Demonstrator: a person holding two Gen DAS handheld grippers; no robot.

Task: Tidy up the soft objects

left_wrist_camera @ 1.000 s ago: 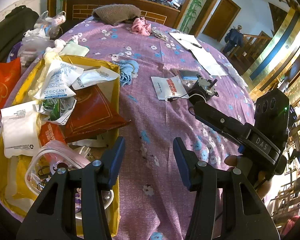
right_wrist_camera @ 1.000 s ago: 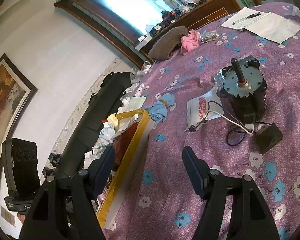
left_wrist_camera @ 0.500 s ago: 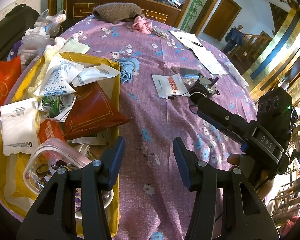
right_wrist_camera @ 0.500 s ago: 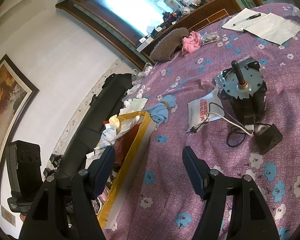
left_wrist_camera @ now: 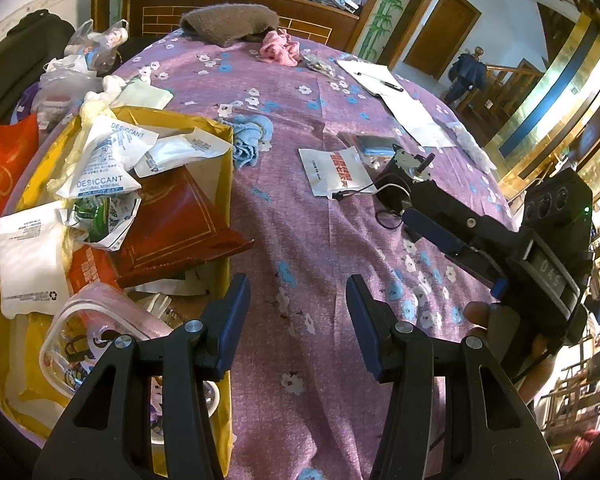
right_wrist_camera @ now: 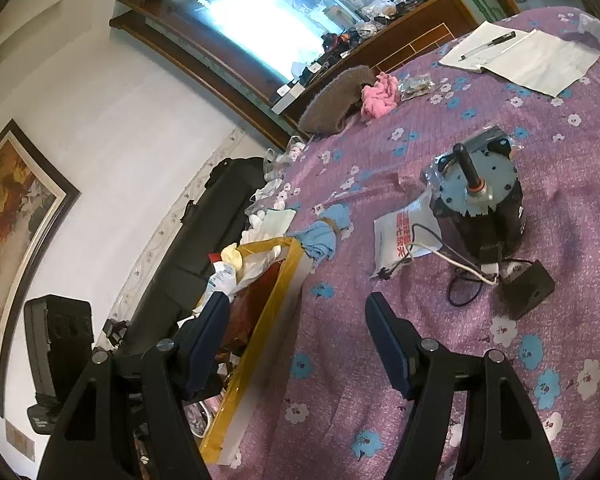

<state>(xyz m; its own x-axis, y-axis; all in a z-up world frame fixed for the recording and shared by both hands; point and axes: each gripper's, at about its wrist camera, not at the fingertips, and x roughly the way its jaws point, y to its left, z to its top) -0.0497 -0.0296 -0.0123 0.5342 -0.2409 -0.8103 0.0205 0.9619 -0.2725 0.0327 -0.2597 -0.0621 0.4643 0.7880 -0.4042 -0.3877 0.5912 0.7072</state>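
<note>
yellow box (left_wrist_camera: 225, 148) holds desiccant packets (left_wrist_camera: 112, 160) and a red pouch (left_wrist_camera: 180, 224).

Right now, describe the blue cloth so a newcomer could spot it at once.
Start from the yellow box of packets on the purple flowered tablecloth. At its far corner, on the tablecloth, lies the blue cloth, a crumpled light-blue bundle. The pink cloth and brown knit lie much farther off, at the table's far edge.
</note>
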